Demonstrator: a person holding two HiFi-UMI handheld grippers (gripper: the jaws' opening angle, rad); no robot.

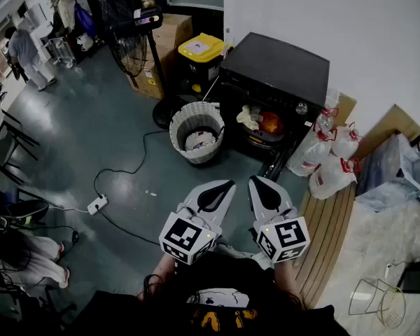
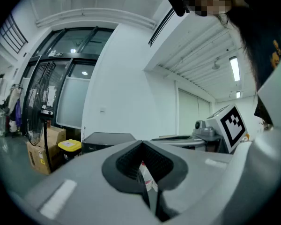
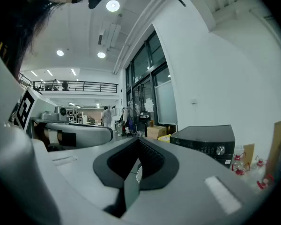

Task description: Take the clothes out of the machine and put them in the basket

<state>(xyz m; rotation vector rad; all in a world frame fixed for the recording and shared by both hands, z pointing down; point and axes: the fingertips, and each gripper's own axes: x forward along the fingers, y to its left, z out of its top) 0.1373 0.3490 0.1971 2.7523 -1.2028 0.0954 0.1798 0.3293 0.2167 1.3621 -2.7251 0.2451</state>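
Both claws are held low and close to the body, side by side. The left claw (image 1: 226,184) is seen with its jaws pressed together on nothing, and the right claw (image 1: 256,180) is shut in the same way, also empty. The black machine (image 1: 276,68) stands well ahead by the wall with its front open. The clothes (image 1: 259,121), a pale piece and an orange one, are bunched in the opening. They lie forward and slightly to the right of the claws, well apart from both, so the right claw is judged the nearer one for a first reach. No clear long axis can be read in the heap. The wicker basket (image 1: 196,106) stands on the floor just beside the machine's left, ahead of the left claw. Some fabric (image 1: 199,140) is already seen in it.
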